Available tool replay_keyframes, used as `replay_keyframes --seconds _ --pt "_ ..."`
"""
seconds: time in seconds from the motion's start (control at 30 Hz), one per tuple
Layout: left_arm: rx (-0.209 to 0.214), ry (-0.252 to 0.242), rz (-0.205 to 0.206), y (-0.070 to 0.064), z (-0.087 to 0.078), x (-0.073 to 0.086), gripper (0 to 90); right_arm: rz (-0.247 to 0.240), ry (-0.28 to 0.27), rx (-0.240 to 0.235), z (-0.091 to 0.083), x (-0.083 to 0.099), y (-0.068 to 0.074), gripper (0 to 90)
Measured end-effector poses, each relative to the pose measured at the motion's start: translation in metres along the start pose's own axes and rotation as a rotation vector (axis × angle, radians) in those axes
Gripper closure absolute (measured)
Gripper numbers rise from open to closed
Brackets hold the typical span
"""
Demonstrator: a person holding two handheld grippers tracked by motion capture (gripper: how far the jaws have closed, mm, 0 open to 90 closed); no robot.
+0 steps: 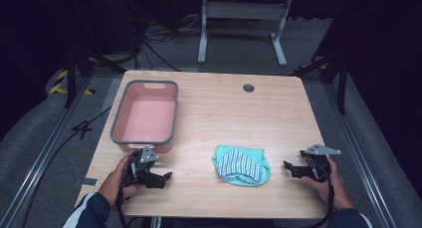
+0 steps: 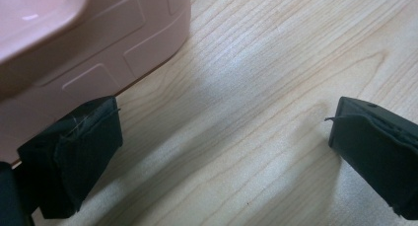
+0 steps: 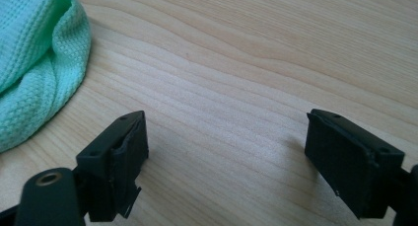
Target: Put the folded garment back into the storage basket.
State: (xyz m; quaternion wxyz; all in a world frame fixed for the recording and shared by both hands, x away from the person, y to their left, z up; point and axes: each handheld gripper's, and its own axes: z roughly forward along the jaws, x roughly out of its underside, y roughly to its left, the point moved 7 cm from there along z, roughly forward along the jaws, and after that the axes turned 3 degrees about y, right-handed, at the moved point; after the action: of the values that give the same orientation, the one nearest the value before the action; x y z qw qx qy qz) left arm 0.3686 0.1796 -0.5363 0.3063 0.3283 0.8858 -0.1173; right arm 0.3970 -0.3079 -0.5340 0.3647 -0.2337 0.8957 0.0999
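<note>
A mint-green cloth with a blue-and-white striped patch [image 1: 242, 165] lies crumpled on the wooden table [image 1: 224, 108], near the front and between the two hands. Its green waffle weave [image 3: 34, 58] reaches into the upper left of the right gripper view. My left gripper [image 1: 161, 179] rests low at the front left, just below the pink bin [image 1: 147, 114]; its jaws stand wide open over bare wood [image 2: 226, 137], and the bin's wall [image 2: 98, 53] is close beside one jaw. My right gripper [image 1: 290, 167] sits at the front right, a short way right of the cloth, open with nothing between its fingers [image 3: 226, 152].
The pink bin with a grey rim stands empty at the table's left side. A round cable hole [image 1: 249, 87] sits near the far edge. Beyond the table are a white stand's legs [image 1: 242, 29], cables and dark floor.
</note>
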Motion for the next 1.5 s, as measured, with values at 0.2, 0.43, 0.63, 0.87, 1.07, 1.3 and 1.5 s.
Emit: replay_keyframes --seconds 0.2,0.43,0.63,0.87,1.07,1.3,1.5 --pt "0.000 -0.001 0.001 0.000 0.000 0.000 0.0 0.000 0.000 0.000 0.000 0.000 0.000 17.2" --pt "-0.009 0.003 -0.009 -0.002 -0.002 0.002 0.2 0.007 0.010 0.008 0.000 0.000 0.000 17.0" --pt "0.041 0.013 0.055 -0.009 -0.003 0.004 0.4 0.000 0.036 0.002 -0.002 0.000 0.001 16.8" --pt "0.089 0.033 0.102 -0.013 -0.005 -0.001 7.9 0.003 0.043 0.001 -0.005 0.000 0.005 25.2" --pt "0.132 0.020 0.159 -0.024 -0.001 -0.011 25.1 -0.003 0.025 -0.007 -0.010 -0.003 0.014 31.2" --pt "0.164 0.013 0.232 -0.042 0.010 -0.036 27.1 -0.023 -0.005 -0.055 -0.018 -0.013 0.039 36.9" --pt "0.154 -0.018 0.234 -0.058 0.024 -0.066 28.5 -0.077 -0.022 -0.074 -0.013 -0.029 0.064 39.8"
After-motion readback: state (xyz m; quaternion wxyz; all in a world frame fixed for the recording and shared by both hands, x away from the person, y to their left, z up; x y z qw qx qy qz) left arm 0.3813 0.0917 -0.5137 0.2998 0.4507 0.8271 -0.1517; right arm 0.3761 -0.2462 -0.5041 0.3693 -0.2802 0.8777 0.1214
